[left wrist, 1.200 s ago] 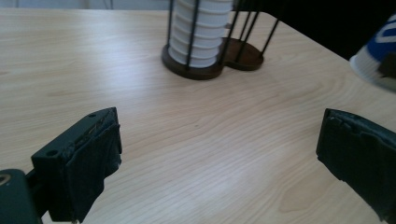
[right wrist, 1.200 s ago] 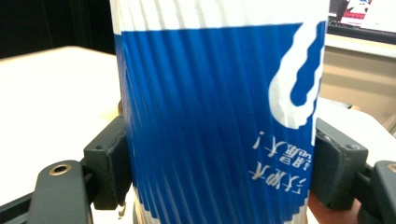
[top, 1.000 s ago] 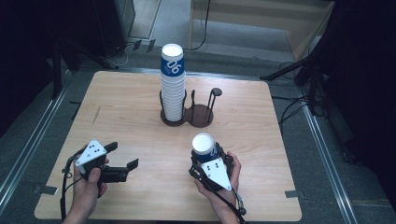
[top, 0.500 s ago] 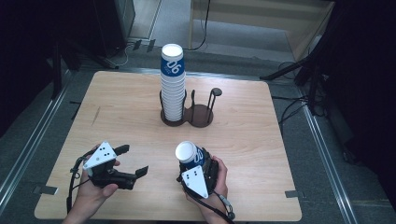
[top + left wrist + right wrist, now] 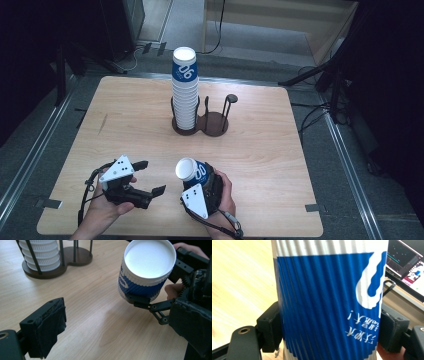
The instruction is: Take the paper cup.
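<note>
Right gripper (image 5: 199,176) clenched on single cup (image 5: 192,171), tilted, off table near front edge. Left gripper (image 5: 151,177) released, empty, just beside. I judge squeeze could crush ribbed wall, or cup slips while tilted. Count: one stack (image 5: 185,92) on holder (image 5: 200,122), one loose cup, two grippers.

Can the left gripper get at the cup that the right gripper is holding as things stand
Probably yes. The left gripper stands open beside the cup, its jaws turned toward it, with bare table between them. The right gripper clamps the cup's lower body, leaving the tilted upper part free.
</note>
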Tool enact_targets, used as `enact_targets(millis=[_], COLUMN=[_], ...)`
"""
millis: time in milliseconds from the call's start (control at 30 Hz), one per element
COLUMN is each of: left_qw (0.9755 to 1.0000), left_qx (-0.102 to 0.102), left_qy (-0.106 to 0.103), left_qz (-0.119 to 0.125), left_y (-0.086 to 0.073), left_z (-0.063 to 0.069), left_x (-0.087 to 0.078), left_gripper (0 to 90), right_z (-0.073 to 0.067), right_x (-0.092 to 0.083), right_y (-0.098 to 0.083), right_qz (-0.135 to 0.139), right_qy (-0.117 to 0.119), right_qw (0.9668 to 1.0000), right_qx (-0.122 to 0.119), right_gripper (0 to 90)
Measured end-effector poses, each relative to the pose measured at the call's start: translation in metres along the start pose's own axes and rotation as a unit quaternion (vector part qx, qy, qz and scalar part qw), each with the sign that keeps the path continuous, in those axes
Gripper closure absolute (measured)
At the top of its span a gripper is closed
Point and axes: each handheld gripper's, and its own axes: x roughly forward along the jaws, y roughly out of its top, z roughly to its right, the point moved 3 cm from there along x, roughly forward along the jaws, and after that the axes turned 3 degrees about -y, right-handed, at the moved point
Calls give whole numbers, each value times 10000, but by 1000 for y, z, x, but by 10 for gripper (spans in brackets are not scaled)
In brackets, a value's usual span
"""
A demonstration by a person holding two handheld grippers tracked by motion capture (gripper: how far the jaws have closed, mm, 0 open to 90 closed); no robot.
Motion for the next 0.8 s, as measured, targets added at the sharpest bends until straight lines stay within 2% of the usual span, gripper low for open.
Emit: enact_targets(millis=[167,467,667,800], left_qw=[10000,9997,9994,9993], left_qx=[29,125,204,179], left_qy=[19,-219,-277,-299], left_qz=[-33,-73,-96,-112], left_y=[0,1,1,1], left_z=[3,10,11,13], left_x=[2,4,4,5], left_gripper=[49,69,98,112], right_z=[-6,-11,-15,-19], right_x=[-3,-8,-9,-10], right_y=[4,10,12,12], right_qz=[108,286,376,425], right_qy=[72,106,157,213], right_qw=[9999,9989,9978,9970], right_qx=[-111,-366,-531,-616], right_gripper=[212,212,212,212])
